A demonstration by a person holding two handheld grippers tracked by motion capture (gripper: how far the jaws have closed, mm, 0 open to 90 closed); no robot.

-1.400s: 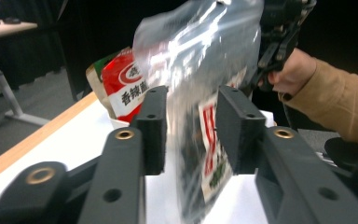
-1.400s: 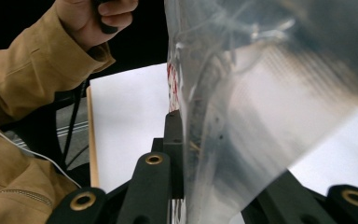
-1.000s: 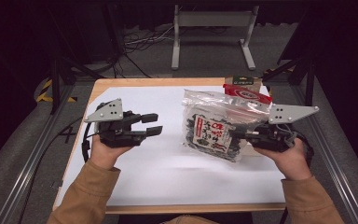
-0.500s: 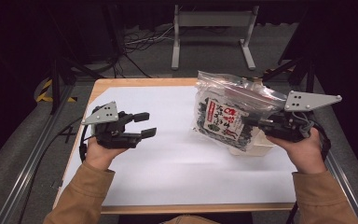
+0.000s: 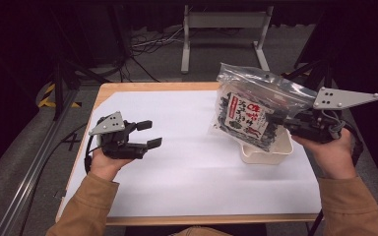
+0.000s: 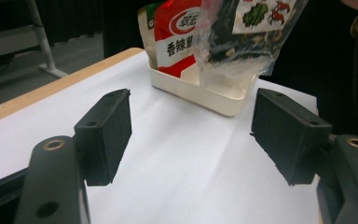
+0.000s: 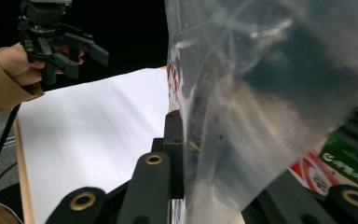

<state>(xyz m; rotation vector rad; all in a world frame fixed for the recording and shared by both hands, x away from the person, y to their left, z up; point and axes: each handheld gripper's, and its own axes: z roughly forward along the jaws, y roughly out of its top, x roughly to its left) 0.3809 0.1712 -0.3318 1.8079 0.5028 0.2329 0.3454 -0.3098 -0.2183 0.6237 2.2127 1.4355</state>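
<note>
R gripper [image 5: 277,119] is clamped on a clear zip bag of dark snacks [image 5: 248,110], held tilted in the air above a cream tray [image 5: 275,151] at the right side of the white table [image 5: 187,172]; bag's lower edge hangs just over the tray's near-left part. A red-and-white packet [image 6: 179,35] stands in the tray's far end. L gripper [image 5: 145,133] sits at table's left w/ jaws spread wide, nothing between them, well apart from the tray.

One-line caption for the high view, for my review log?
Right gripper holds a clear snack bag over a cream tray; left gripper waits open above the white table.
</note>
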